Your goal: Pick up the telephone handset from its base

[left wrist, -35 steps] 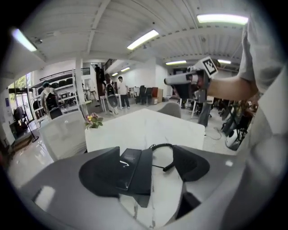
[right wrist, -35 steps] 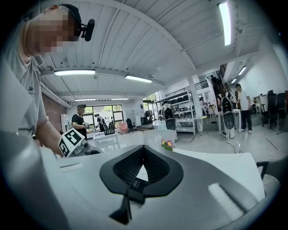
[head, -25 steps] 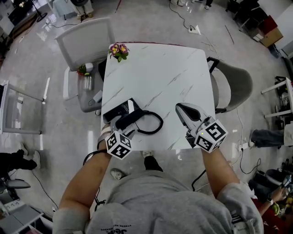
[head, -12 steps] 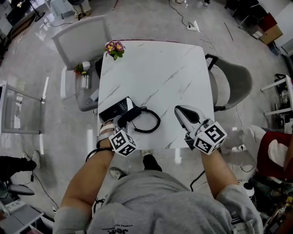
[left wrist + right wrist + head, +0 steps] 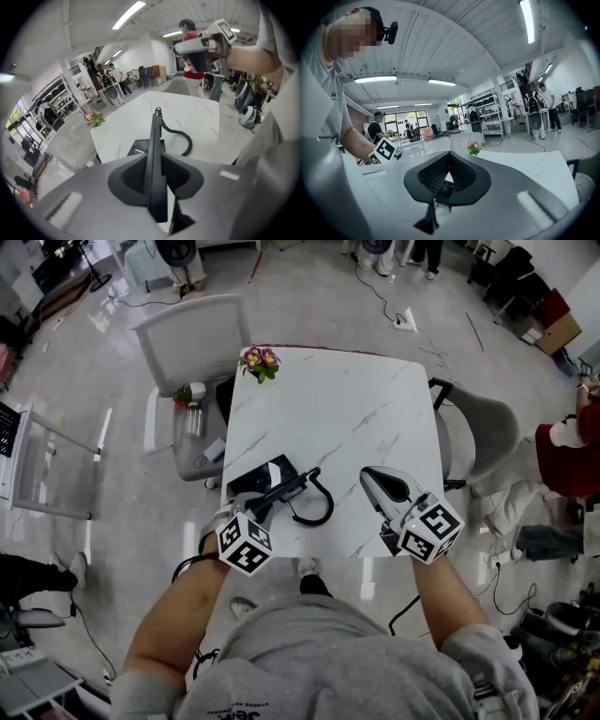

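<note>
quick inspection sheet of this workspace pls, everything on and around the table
surface: white marble table, mostly bare
job's things: black handset, appears lifted off the base
clutter: flowers at the far corner
grippers: left gripper jaws closing, handset edge-on between them; right gripper shut, empty, over the table's near edge
cables: coiled cord looping from the handset; floor cables and power strip
surroundings: white chair, grey chair, bottle on the white chair's seat, people nearby
</note>
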The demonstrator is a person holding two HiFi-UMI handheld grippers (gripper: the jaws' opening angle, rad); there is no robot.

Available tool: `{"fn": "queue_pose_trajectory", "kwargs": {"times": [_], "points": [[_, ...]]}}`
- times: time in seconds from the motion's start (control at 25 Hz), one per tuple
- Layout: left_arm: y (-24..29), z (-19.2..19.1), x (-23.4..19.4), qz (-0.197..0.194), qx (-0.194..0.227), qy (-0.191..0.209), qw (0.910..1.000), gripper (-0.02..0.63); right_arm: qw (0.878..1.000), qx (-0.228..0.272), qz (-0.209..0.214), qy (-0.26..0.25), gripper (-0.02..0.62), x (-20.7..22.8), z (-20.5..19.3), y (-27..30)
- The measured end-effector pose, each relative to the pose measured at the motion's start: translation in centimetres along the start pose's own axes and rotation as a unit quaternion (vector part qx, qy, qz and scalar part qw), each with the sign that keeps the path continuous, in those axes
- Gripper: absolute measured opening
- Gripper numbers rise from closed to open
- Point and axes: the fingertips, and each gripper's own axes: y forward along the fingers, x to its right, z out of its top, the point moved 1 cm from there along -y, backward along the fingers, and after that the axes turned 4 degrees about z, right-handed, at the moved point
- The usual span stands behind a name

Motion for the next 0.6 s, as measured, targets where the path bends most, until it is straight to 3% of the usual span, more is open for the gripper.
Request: {"fn": "queue_pose_trajectory", "kwargs": {"times": [0.36, 0.48, 0.6], "points": [[-10.2, -3.6, -4.1, -0.012, 0.055, -0.146, 0.9877, 0.14, 0.999, 0.018, 0.042, -0.026, 0.003, -5.5, 3.9, 5.1], [-13.6, -5.6, -5.7, -0.013, 0.076, -0.191, 0.9786, 0.14, 0.997, 0.023, 0.066, -0.035, 0.003, -7.5, 5.2, 7.3], [-17.2, -7.2, -7.1, -0.019, 0.103, -0.248, 0.9631, 0.14, 0.995, 0.026, 0.091, -0.044, 0.003, -9.7, 6.4, 9.5]]}}
